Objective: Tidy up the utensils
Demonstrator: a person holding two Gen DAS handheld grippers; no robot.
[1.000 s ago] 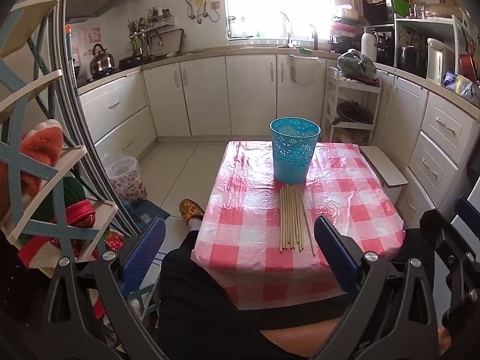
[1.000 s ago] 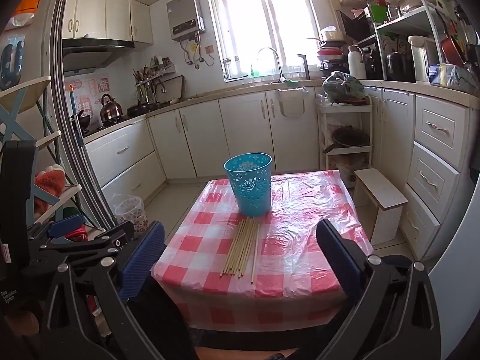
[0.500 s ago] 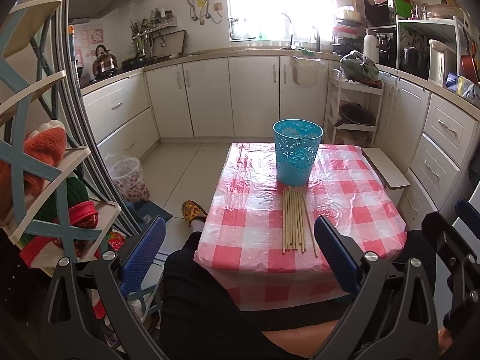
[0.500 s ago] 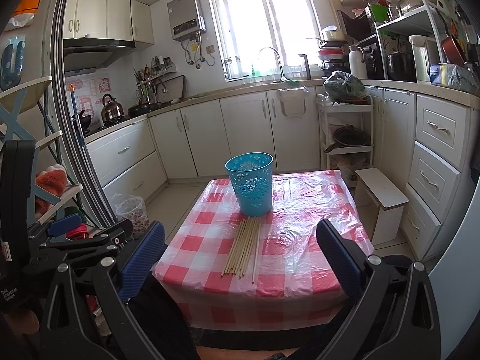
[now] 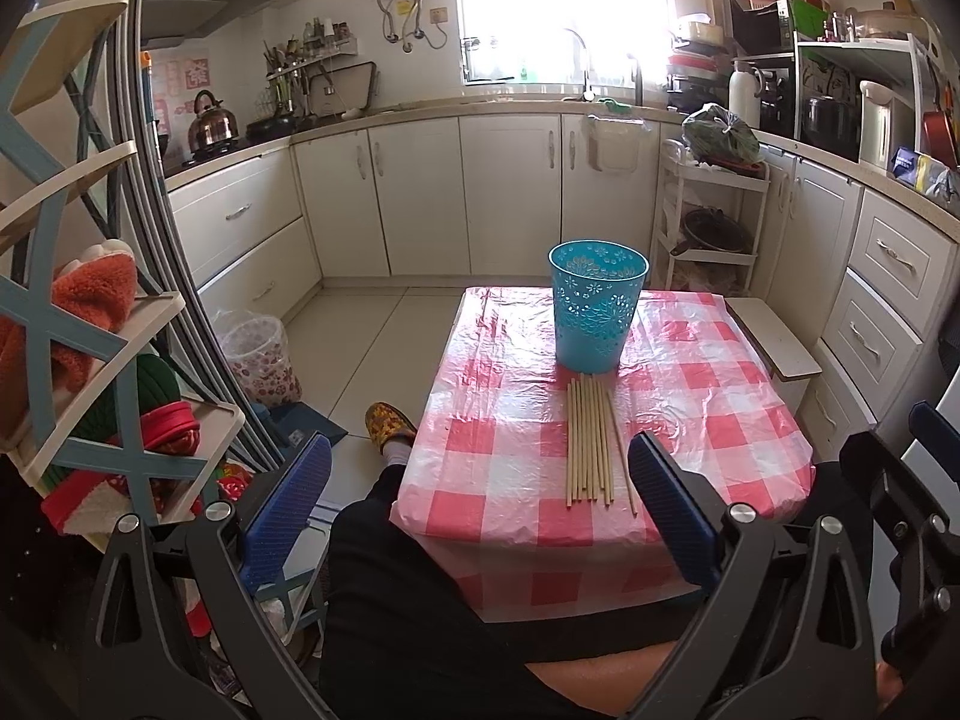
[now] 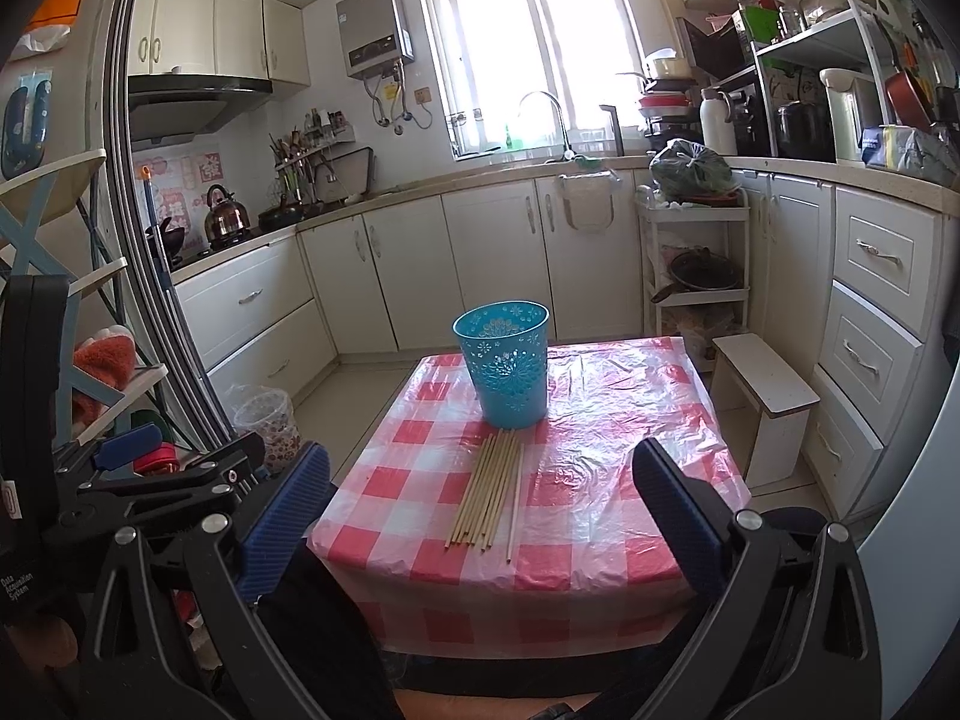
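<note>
Both grippers hang short of the table with their jaws wide apart and nothing between them: the left gripper [image 5: 480, 516] sits low over the person's lap, the right gripper [image 6: 480, 516] just beside it and a little higher. By the look of it no step has been started; the chopsticks [image 5: 591, 441] lie in a tidy row on the checked tablecloth [image 5: 708, 402], their far tips near the foot of the blue basket [image 5: 597, 306], which stands upright toward the far half of the table. The next move probably calls for one gripper to reach forward, come down over the near ends and pinch a few thin sticks flat off slippery plastic, then tip them into the basket. Nothing stands between the jaws and the sticks; a small white stool [image 6: 765, 384] sits beside the table on the right, well clear
</note>
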